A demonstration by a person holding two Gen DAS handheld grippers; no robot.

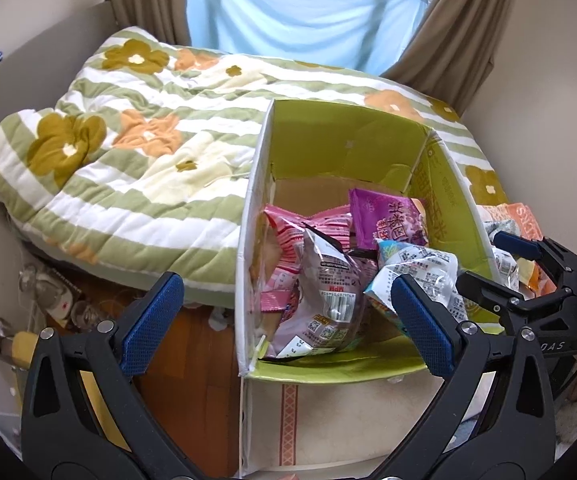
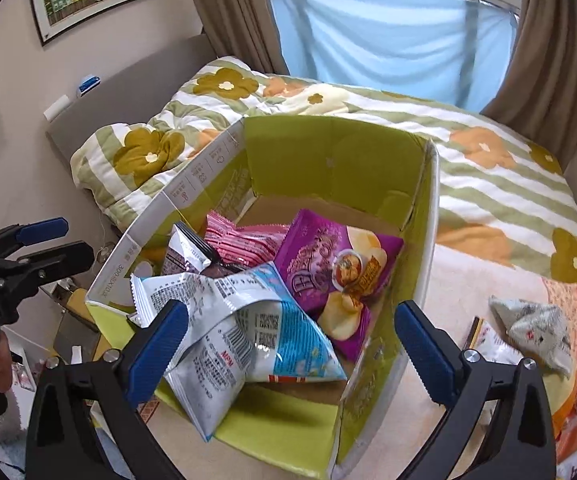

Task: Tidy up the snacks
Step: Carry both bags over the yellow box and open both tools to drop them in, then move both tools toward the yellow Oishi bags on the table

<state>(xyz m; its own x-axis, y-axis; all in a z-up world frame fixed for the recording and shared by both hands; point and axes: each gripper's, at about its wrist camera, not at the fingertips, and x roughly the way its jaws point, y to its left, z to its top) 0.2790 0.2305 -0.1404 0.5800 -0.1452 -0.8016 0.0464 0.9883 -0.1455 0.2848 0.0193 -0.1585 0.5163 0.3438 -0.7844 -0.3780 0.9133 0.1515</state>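
A green-lined cardboard box [image 1: 340, 148] [image 2: 328, 160] stands on the bed's near edge and holds several snack bags: a purple chip bag [image 2: 328, 276] [image 1: 384, 220], a pink bag [image 1: 288, 232] [image 2: 244, 242], a white and blue bag [image 2: 248, 332] [image 1: 420, 276], and a grey-purple bag [image 1: 328, 284]. My left gripper [image 1: 284, 324] is open and empty above the box's near left corner. My right gripper [image 2: 292, 344] is open and empty above the box's near edge, over the white and blue bag. More snack bags [image 2: 536, 328] lie on the bed right of the box.
A green-striped flowered quilt [image 1: 128, 152] [image 2: 488, 184] covers the bed. Wood floor and clutter [image 1: 56, 300] lie left of the box. Brown curtains and a blue sheet [image 2: 388, 36] hang behind. Each gripper shows in the other's view, the right gripper [image 1: 492, 264] and the left gripper [image 2: 54, 240].
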